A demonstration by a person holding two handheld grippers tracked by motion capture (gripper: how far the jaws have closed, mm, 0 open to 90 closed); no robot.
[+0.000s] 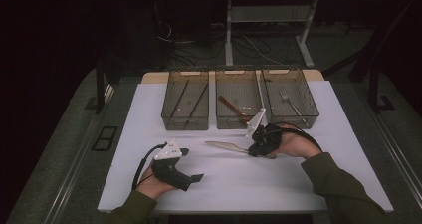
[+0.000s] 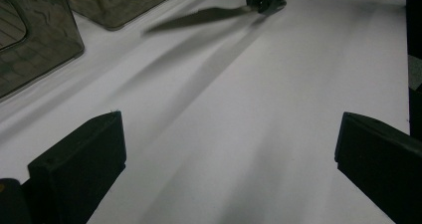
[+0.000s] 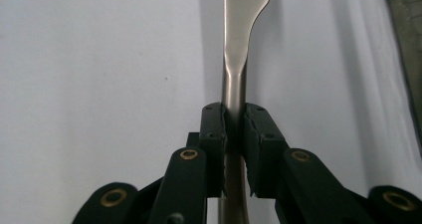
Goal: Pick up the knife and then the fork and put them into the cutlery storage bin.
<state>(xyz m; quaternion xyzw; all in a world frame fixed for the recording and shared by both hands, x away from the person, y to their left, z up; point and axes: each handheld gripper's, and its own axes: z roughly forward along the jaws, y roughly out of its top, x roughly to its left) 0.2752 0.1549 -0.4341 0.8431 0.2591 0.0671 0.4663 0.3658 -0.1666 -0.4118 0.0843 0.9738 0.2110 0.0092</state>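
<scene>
The right gripper (image 3: 234, 134) is clamped on the handle of a knife (image 1: 225, 146), blade just above the white surface (image 1: 278, 184) in front of three clear bins (image 1: 239, 106); next it likely needs carrying to one. The left gripper (image 1: 191, 165) rests wide open and empty, the room around dark.

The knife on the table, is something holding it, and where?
Yes. The right hand-held gripper is shut on the knife, pinching its handle just behind the blade. The left hand-held gripper is open and holds nothing.
</scene>
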